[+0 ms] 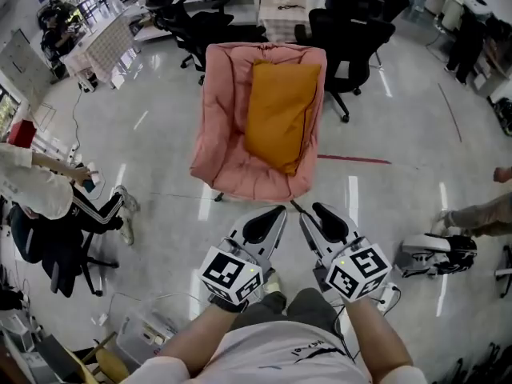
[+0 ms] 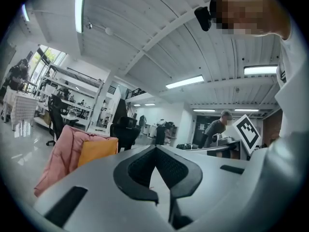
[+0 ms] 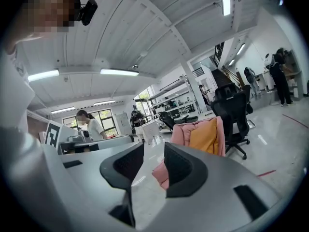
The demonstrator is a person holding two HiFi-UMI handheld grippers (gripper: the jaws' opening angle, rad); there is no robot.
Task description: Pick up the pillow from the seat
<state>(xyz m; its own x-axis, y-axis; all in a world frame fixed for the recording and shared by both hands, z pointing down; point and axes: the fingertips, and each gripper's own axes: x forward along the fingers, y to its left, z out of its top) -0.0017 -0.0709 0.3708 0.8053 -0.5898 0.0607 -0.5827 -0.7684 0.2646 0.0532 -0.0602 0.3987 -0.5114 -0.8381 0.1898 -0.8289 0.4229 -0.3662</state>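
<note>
An orange pillow leans upright against the back of a pink padded chair standing on the glossy floor ahead of me. Both grippers are held low, near my body, well short of the chair. The left gripper is shut, its fingertips touching with nothing between them. The right gripper is open, with an empty gap between its pads. In the left gripper view the pillow and chair lie far off to the left of the gripper. In the right gripper view the pillow sits right of the gripper.
Black office chairs and a table stand behind the pink chair. A person sits at the left; another person's feet show at the right. A red tape line marks the floor.
</note>
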